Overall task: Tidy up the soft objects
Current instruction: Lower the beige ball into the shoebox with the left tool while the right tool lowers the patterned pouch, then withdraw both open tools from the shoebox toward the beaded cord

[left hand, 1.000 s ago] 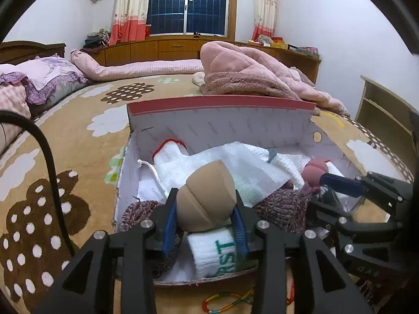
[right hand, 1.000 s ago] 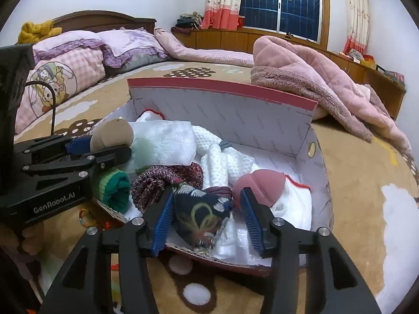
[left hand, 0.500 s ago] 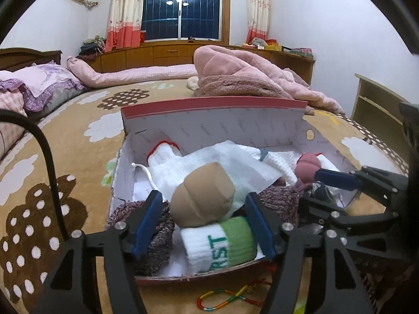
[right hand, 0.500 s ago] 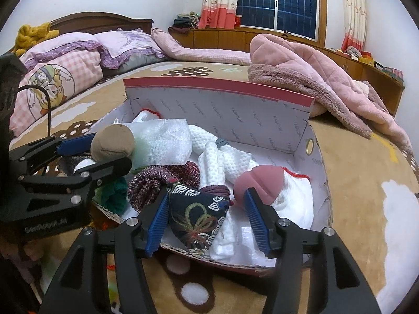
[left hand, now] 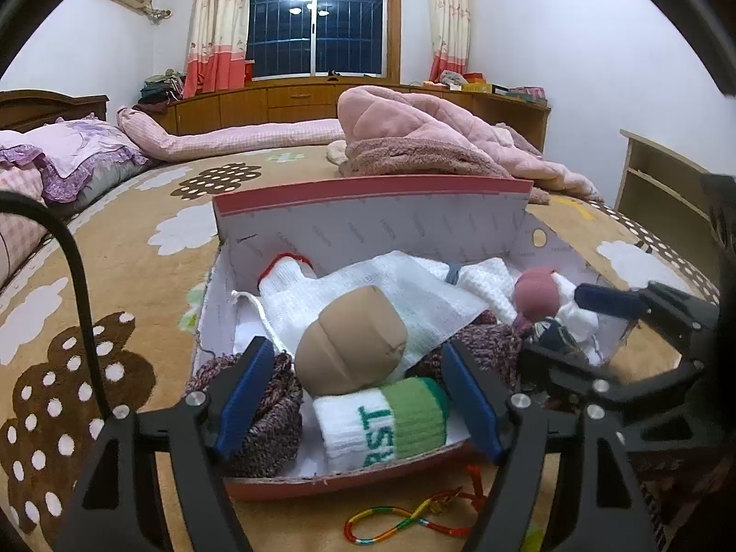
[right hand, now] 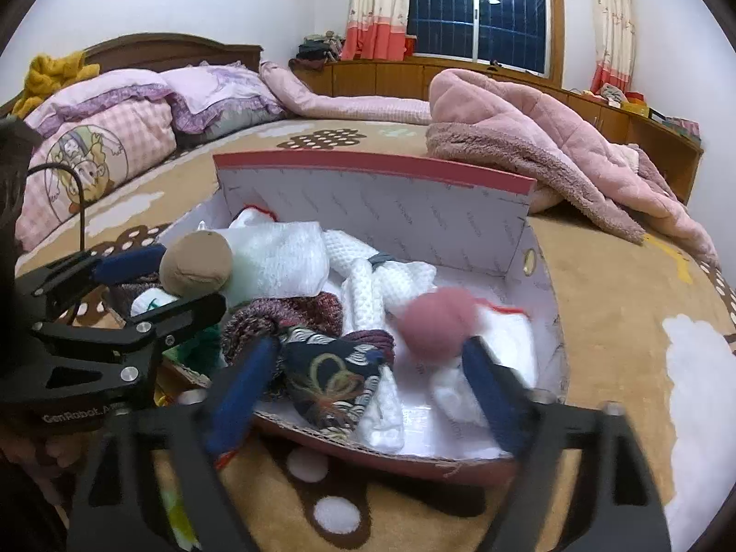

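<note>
Two hand-held grippers at the near rim of an open cardboard box (left hand: pixel 368 225) resting on a patterned bedspread (left hand: pixel 115 285), the box filled with rolled socks and knitwear. The left gripper (left hand: pixel 356 395) stands spread wide and grasps nothing; between its blue pads (left hand: pixel 241 395) lie a tan rolled sock (left hand: pixel 352 340), perched on a white mesh cloth (left hand: pixel 414 299), and below it a white-and-green rolled sock (left hand: pixel 386 423) against the front wall. The right gripper (right hand: pixel 368 386) is likewise released and empty, its fingers straddling a dark patterned sock (right hand: pixel 331 382) that sits on the front rim, with a pink rolled sock (right hand: pixel 437 322) just beside its right finger; this view is motion-blurred near the fingers, so contact with either sock cannot be told. Hazards, as judged: the tan sock sits high and rounded on loose cloth, so a nudge from either finger could roll it over the low front wall; the dark patterned sock already overhangs the rim and may slide out if brushed. The two grippers work close together, and the left tool's inner finger could strike the right tool's. A multicoloured cord (left hand: pixel 409 520) lies on the bedspread in front of the box, where a lowered finger might snag it. A marled knit item (left hand: pixel 271 414) under the left finger could catch and drag.
</note>
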Demonstrator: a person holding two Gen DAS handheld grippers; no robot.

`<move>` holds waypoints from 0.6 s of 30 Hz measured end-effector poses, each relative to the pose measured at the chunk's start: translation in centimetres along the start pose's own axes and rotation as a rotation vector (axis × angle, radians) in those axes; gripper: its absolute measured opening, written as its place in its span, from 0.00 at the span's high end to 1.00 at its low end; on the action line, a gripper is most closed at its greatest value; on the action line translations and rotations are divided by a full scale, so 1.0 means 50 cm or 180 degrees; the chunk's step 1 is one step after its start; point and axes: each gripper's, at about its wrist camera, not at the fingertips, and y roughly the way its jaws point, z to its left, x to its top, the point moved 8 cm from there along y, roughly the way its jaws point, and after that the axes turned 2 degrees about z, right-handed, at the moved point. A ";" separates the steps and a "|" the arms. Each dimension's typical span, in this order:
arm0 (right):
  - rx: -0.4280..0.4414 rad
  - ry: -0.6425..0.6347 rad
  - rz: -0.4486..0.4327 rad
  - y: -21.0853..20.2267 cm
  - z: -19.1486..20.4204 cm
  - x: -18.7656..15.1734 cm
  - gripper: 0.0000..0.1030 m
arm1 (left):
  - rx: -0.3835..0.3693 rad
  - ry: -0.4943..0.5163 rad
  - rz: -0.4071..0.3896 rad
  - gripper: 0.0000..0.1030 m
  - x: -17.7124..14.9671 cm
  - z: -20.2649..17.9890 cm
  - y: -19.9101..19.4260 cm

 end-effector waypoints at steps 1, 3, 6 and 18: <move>0.0003 0.0014 -0.0001 0.000 -0.002 0.001 0.13 | -0.0008 0.0006 -0.0007 0.22 0.000 -0.001 -0.001; 0.0005 0.0043 0.0004 -0.002 -0.006 0.001 0.13 | 0.0010 0.0019 -0.0031 0.22 0.000 -0.002 -0.006; -0.0002 0.0068 -0.0009 -0.007 -0.010 0.002 0.13 | -0.0012 0.0013 -0.0059 0.21 -0.001 -0.003 -0.015; 0.0095 -0.0022 -0.0070 -0.048 0.002 -0.007 0.13 | -0.0161 0.0140 -0.0034 0.21 -0.031 -0.011 -0.057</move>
